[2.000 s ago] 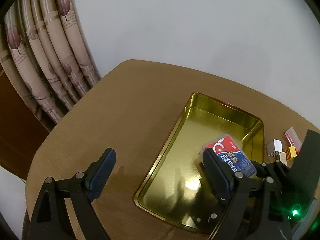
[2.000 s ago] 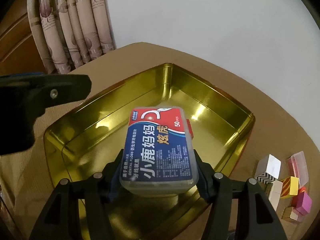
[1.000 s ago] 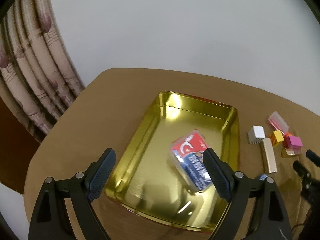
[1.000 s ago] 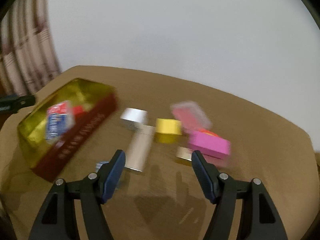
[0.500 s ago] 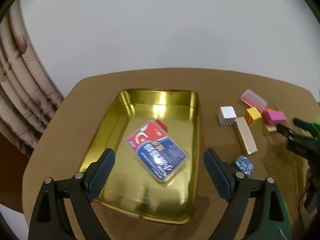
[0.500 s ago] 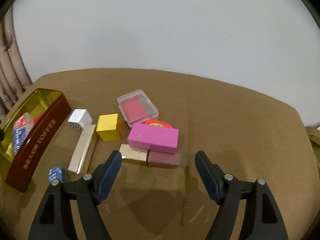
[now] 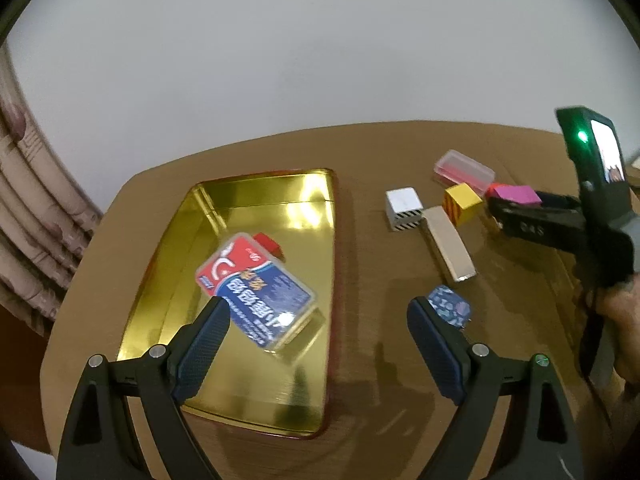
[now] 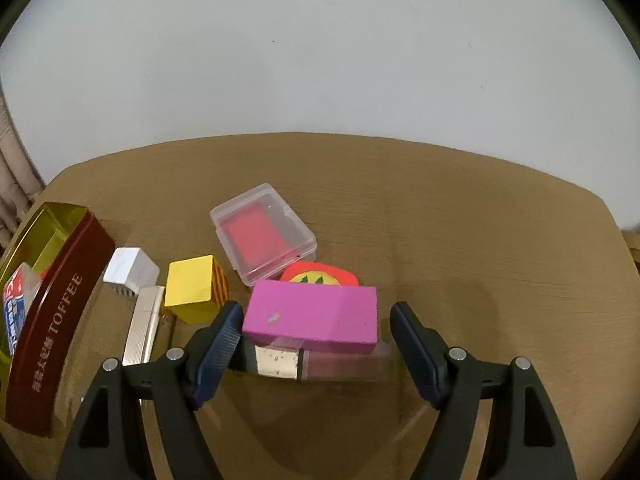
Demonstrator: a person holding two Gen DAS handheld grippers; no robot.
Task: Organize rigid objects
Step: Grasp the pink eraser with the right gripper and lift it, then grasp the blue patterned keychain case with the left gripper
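Here, in the left wrist view, the left tool (image 7: 316, 344) stands wide open over the surface (image 7: 372, 360), gripping nothing. The floss box (image 7: 256, 288) lies tilted in the gold tin (image 7: 280, 188) at centre left, just above the left finger. A small blue piece (image 7: 450, 306) sits just beside the right finger. The right tool (image 7: 520, 216) shows at the right edge.

In the right wrist view, the right tool (image 8: 314, 340) is open, its pads pressing nothing. The pink block (image 8: 312, 318) lies between the fingertips at centre, resting on a silver piece (image 8: 278, 362). A yellow cube (image 8: 192, 292) and clear case (image 8: 262, 232) lie above left.
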